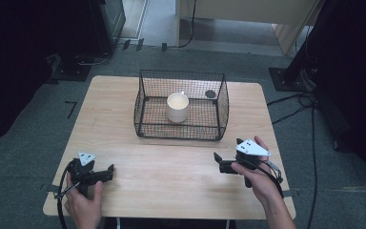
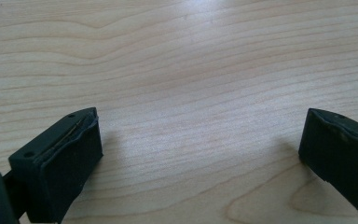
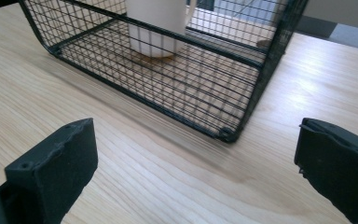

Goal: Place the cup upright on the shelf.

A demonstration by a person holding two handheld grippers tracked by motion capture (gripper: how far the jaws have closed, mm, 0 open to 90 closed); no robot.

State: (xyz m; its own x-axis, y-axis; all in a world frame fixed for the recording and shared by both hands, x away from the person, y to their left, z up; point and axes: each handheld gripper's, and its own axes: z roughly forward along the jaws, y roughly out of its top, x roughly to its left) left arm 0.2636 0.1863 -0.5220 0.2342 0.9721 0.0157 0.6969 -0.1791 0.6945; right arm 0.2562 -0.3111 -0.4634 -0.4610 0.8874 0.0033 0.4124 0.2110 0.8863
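Standing upright inside the black wire basket at the far middle of the wooden bench is a white mug. The left gripper sits low at the near left corner, jaws spread wide over bare wood. The right gripper is near the basket's front right corner, jaws wide apart and empty

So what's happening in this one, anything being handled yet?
Nothing is held yet. A person holds the left gripper and right gripper low over the wooden table, both open and empty. A white mug stands upright inside the black wire basket at the far middle, untouched.
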